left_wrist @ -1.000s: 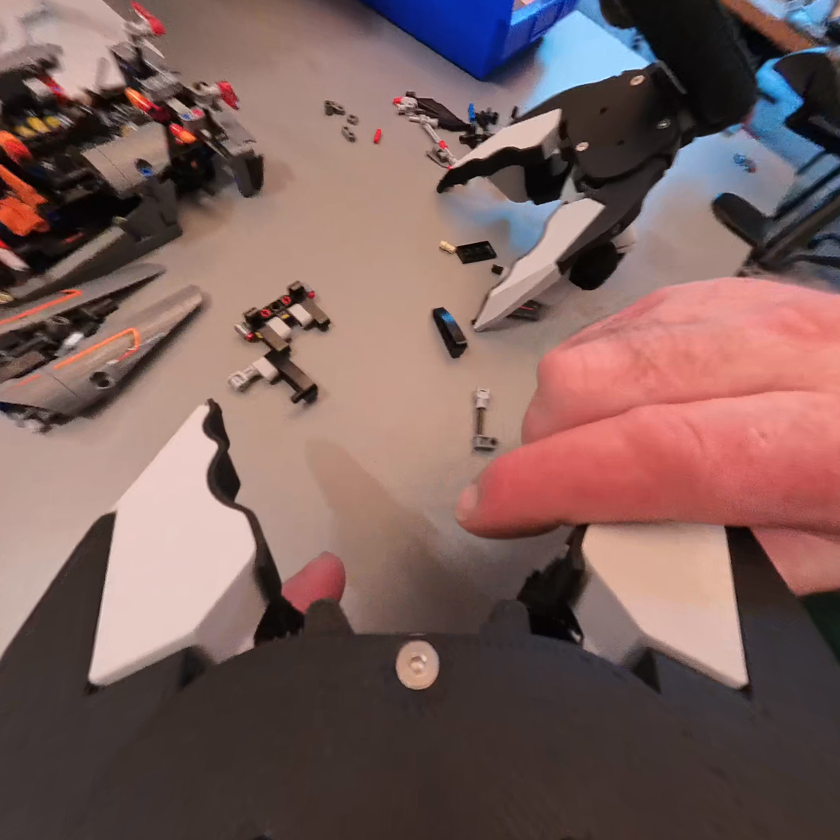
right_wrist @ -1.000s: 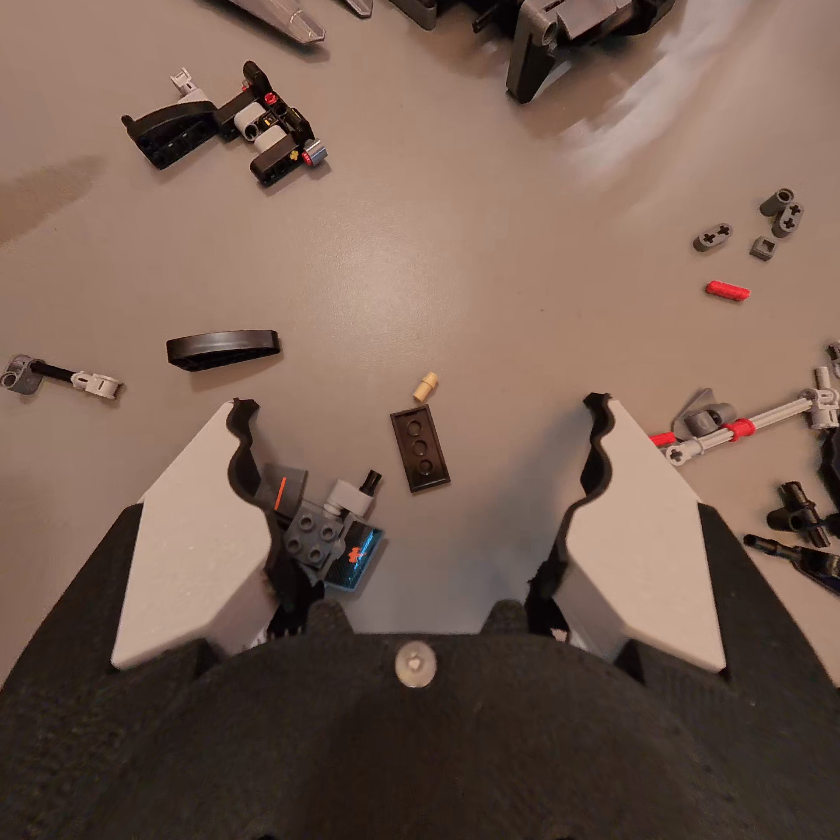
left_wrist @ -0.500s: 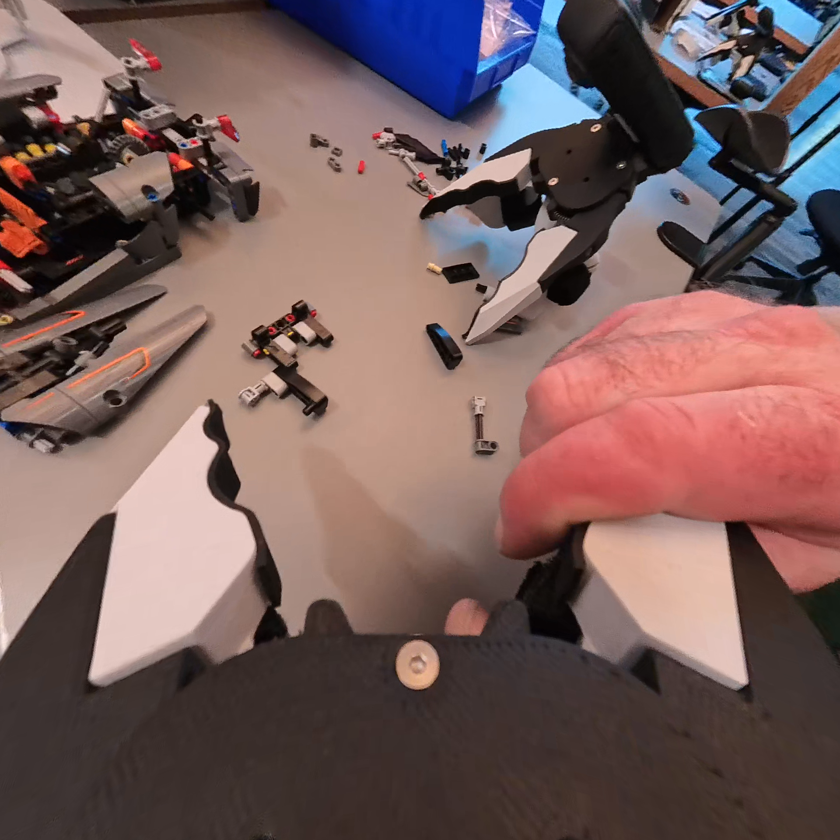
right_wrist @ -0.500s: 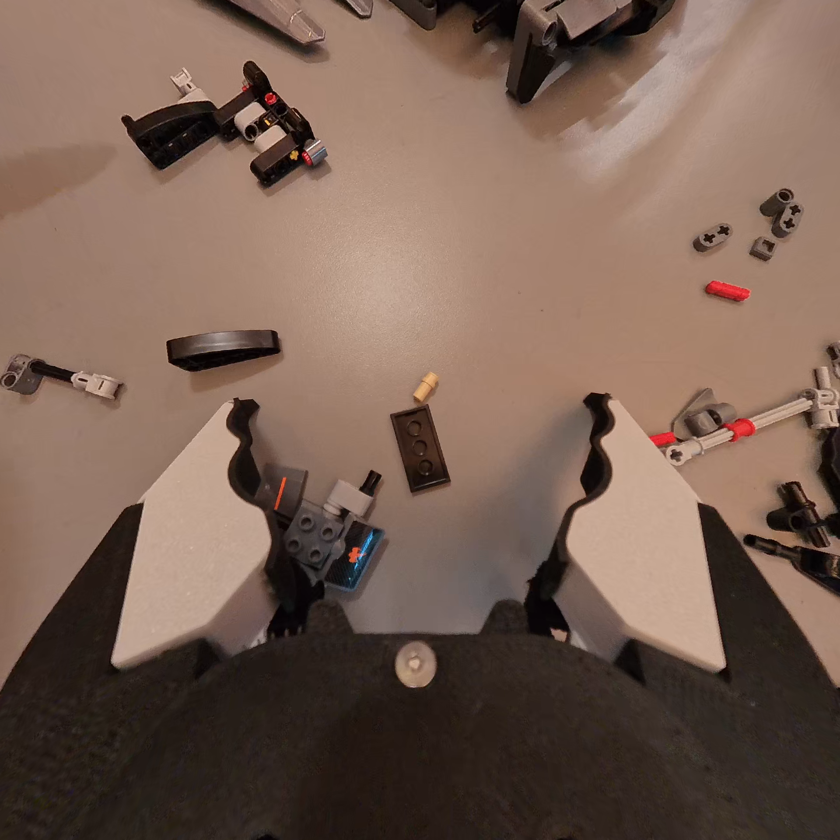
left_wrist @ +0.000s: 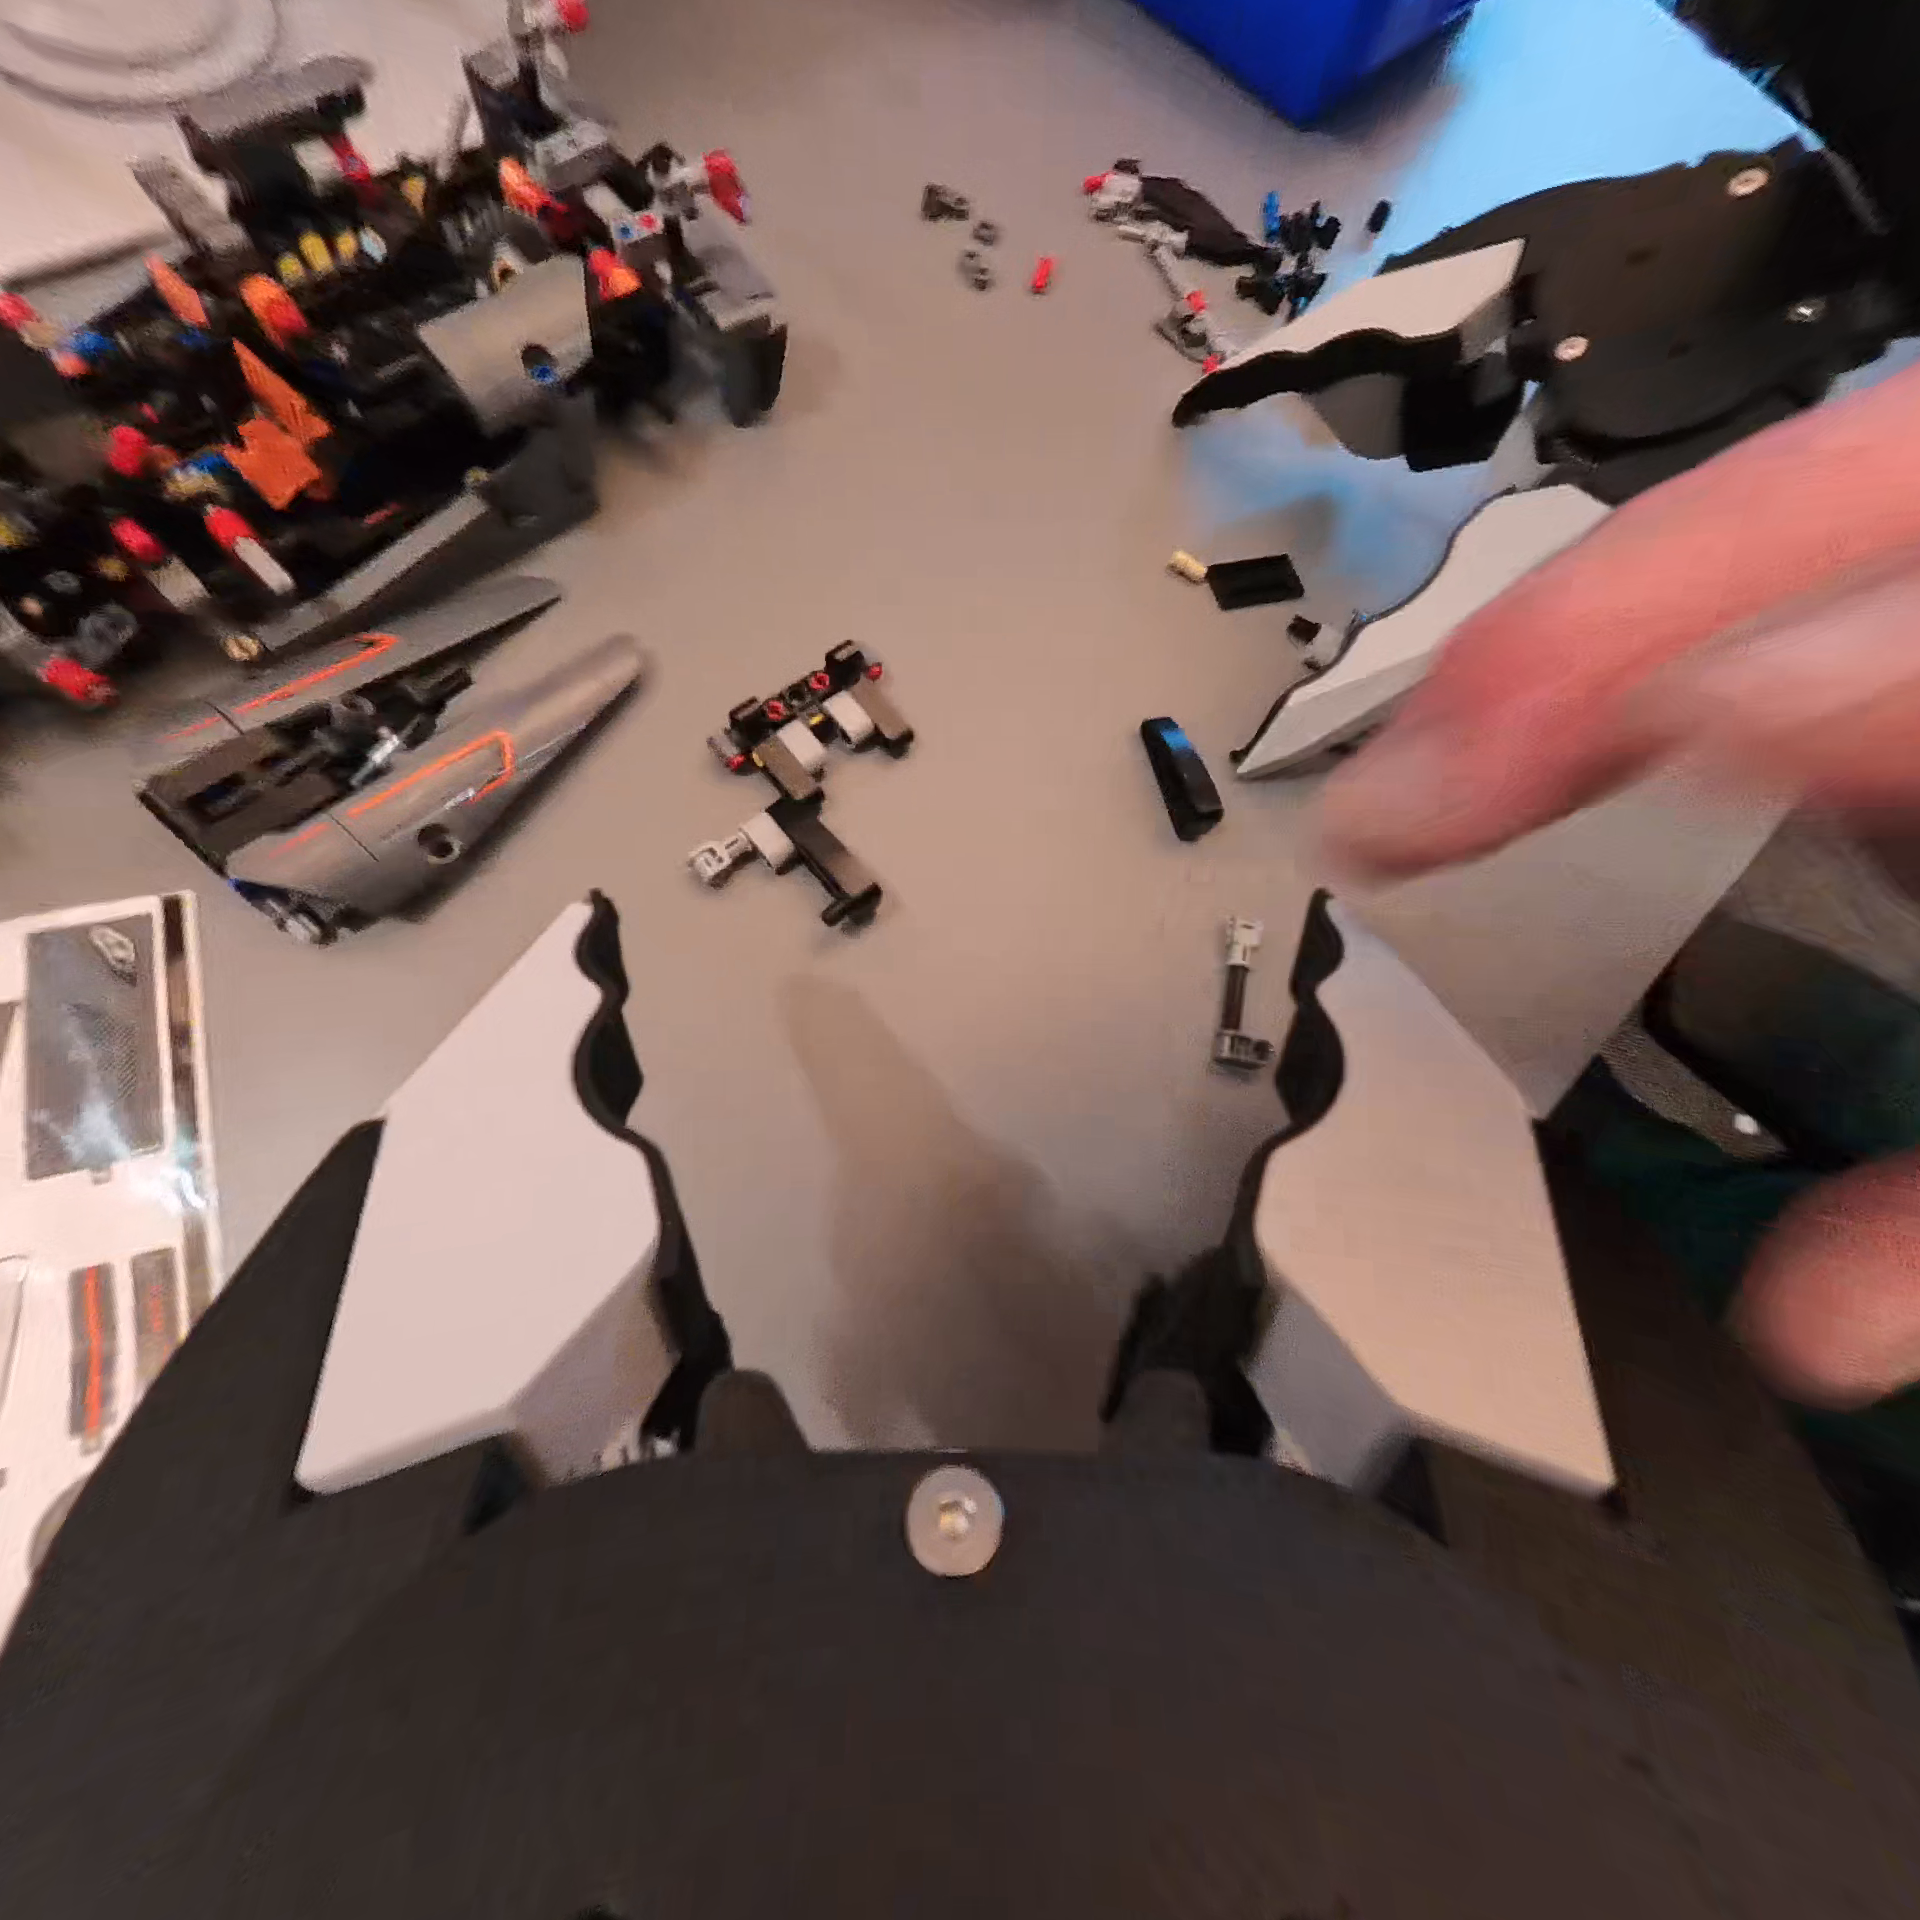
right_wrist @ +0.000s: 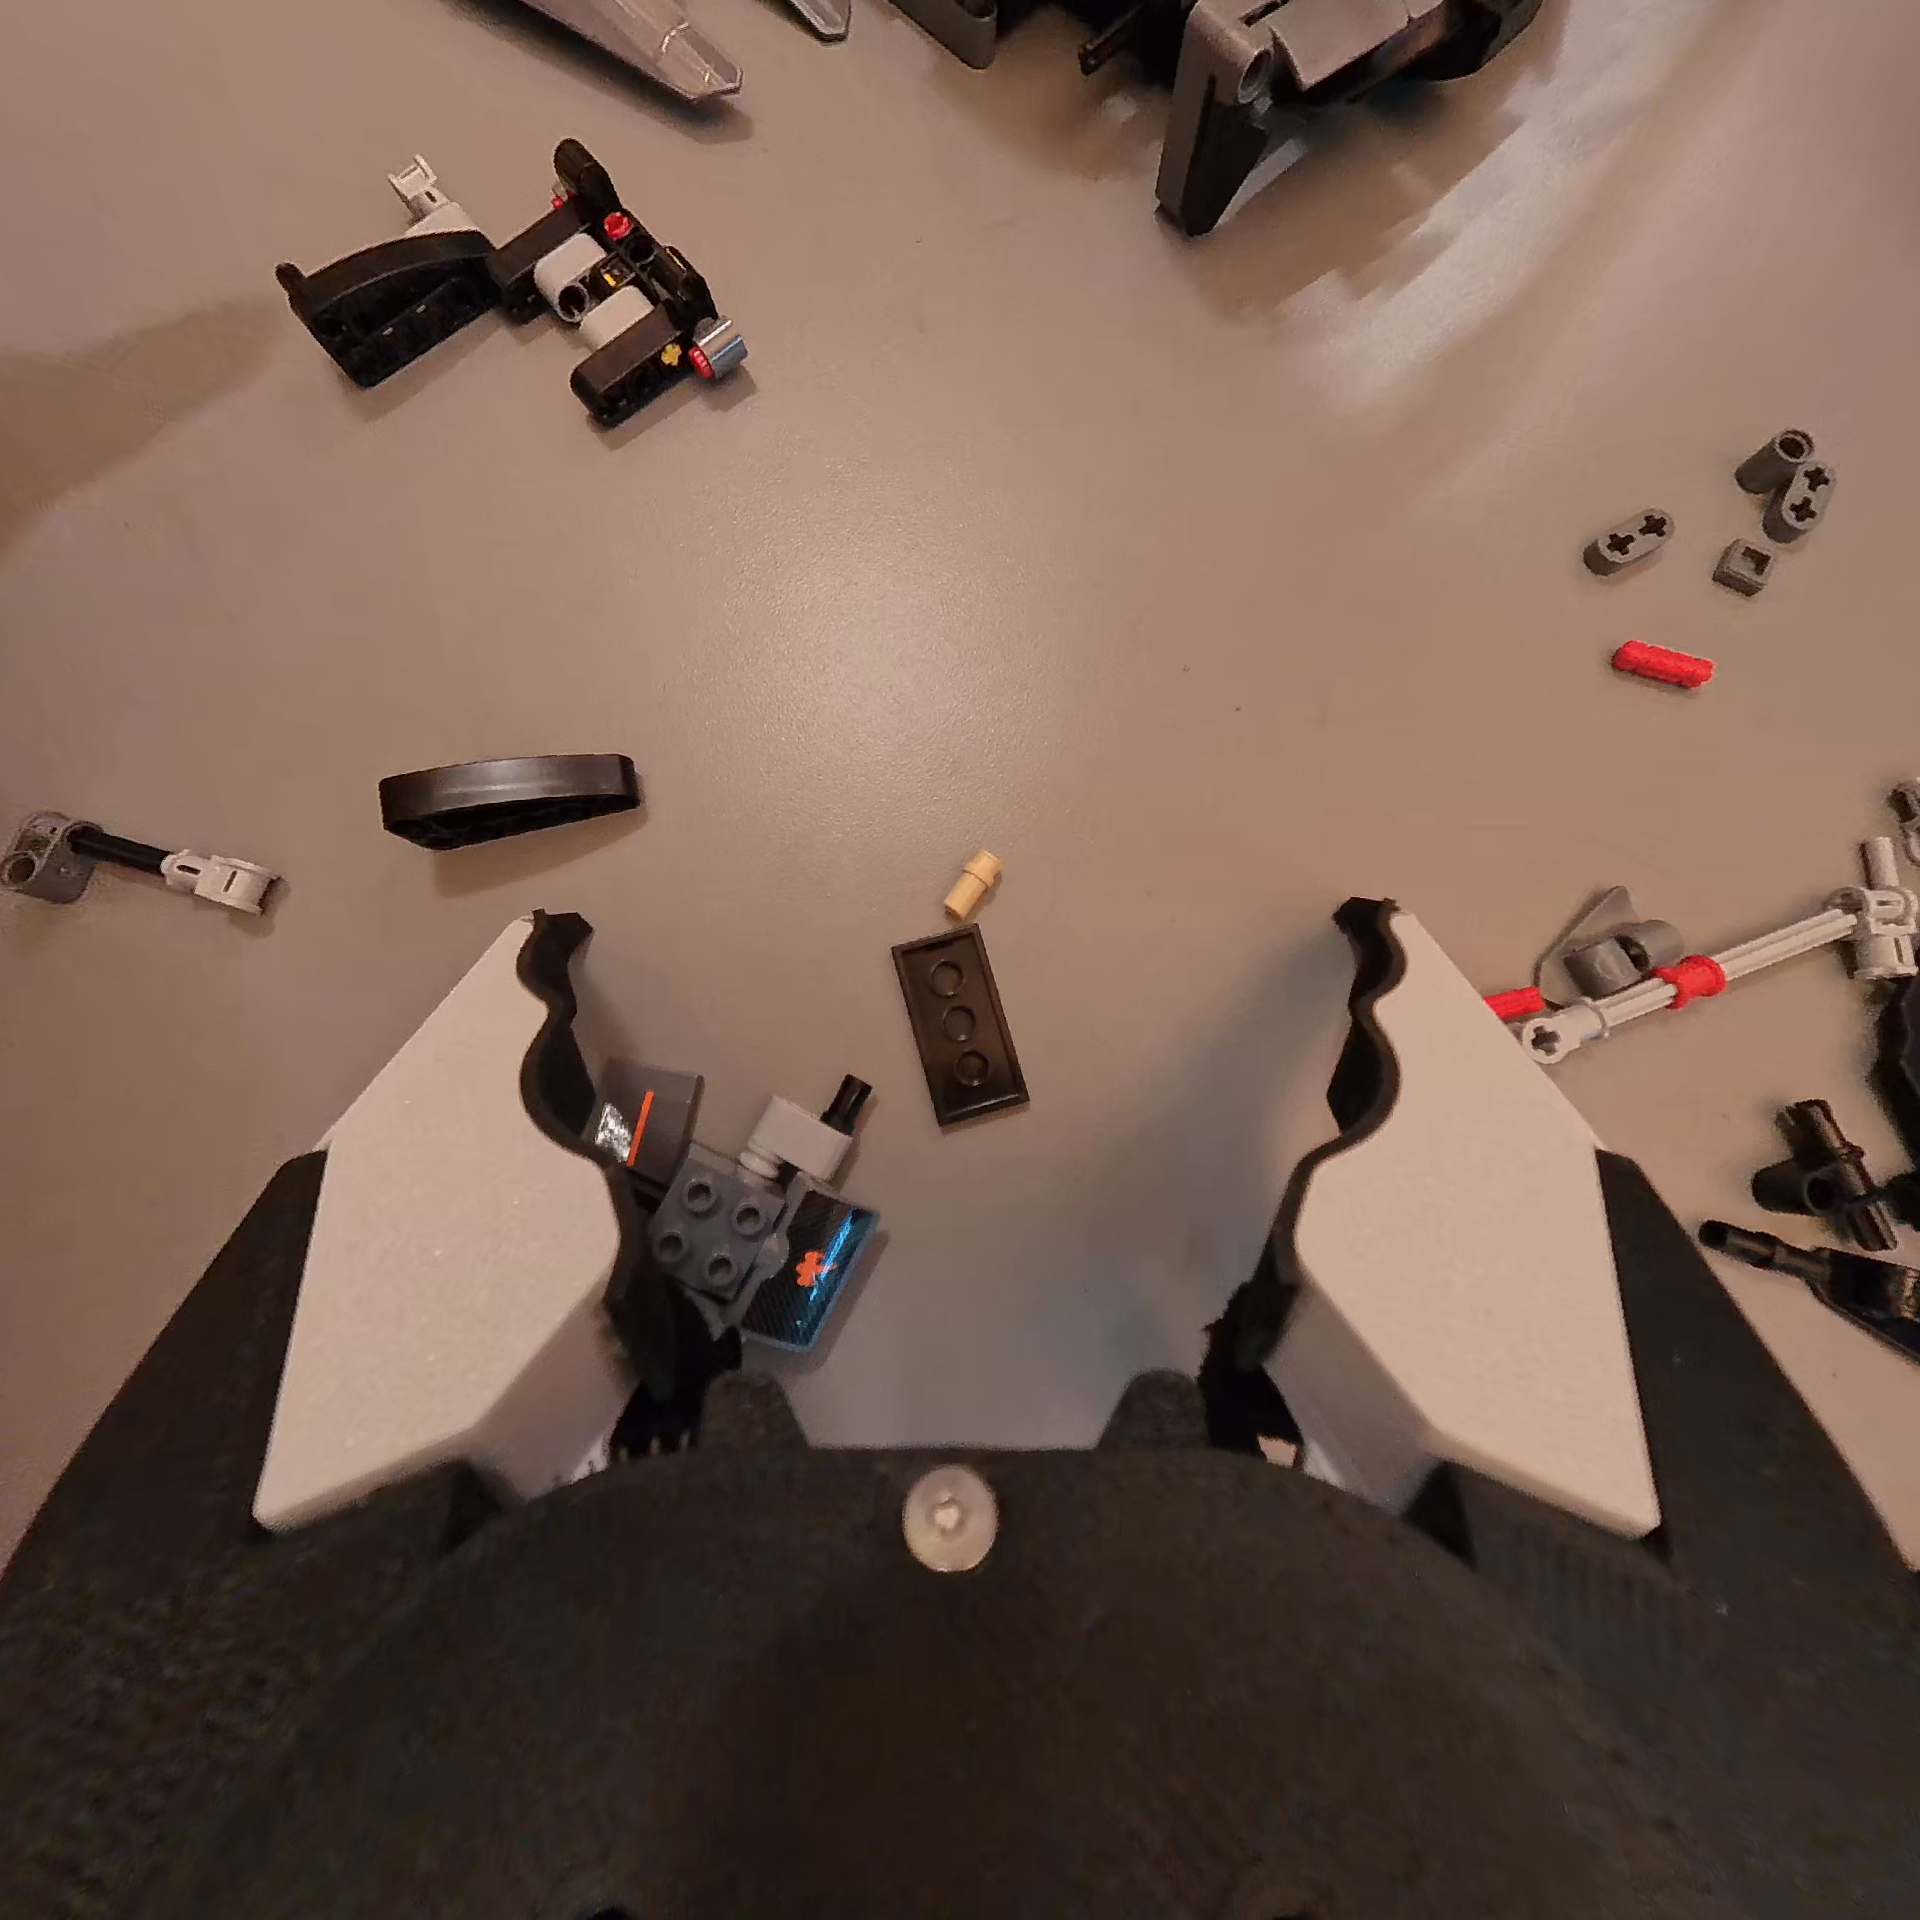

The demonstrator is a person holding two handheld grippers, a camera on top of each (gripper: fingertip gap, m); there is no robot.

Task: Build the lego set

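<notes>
My left gripper is open and empty above the grey table. A blurred hand hovers at its right, off the fingers. A black and grey Lego sub-assembly lies ahead of it, also in the right wrist view. My right gripper is open and low over the table; it also shows in the left wrist view. A small grey studded assembly lies against its left finger's inner side. A black plate and a tan pin lie between its fingers.
The large black and orange Lego model and a grey wing panel sit far left. A sticker sheet lies at the left edge. There is a black curved beam, an axle piece, loose grey and red parts, and a blue bin.
The hand has come off my left gripper's right finger and lifted away to the right. The left wrist view has shifted and blurred. My right gripper has not moved.
</notes>
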